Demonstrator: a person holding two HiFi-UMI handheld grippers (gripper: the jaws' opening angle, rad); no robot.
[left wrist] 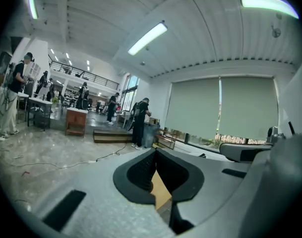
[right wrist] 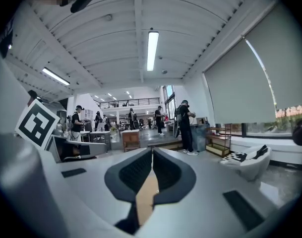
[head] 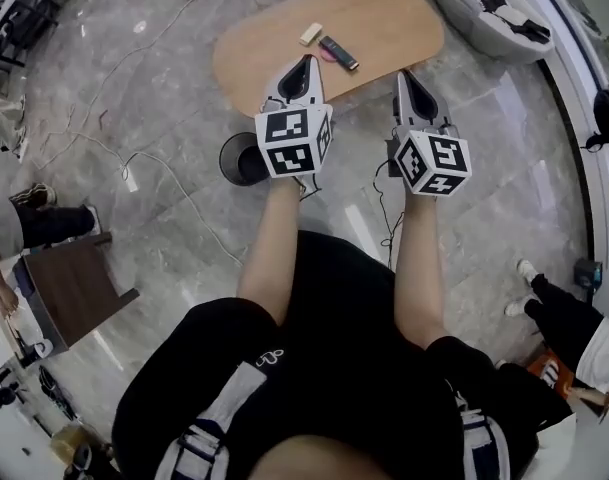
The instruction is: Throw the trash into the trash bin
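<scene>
Black round trash bin [head: 239,160] sits by the oval wooden surface [head: 384,18]; left gripper [head: 306,63] and right gripper [head: 405,74] hold jaws clenched, empty.

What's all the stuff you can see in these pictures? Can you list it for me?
Table: one, light wood, oval, just past the gripper tips.
Small block: one, beige, on the table.
Flat bar: one, black, on the table beside the block, with a pink thing at its edge.
Trash bin: one, dark, round, on the floor by the table.
Cables: several, white, across the floor.
Low table: one, brown, left edge.
Seat: one, white, top right.
Left hand-held gripper: one, grey, shut, empty.
Right hand-held gripper: one, grey, shut, empty.
</scene>
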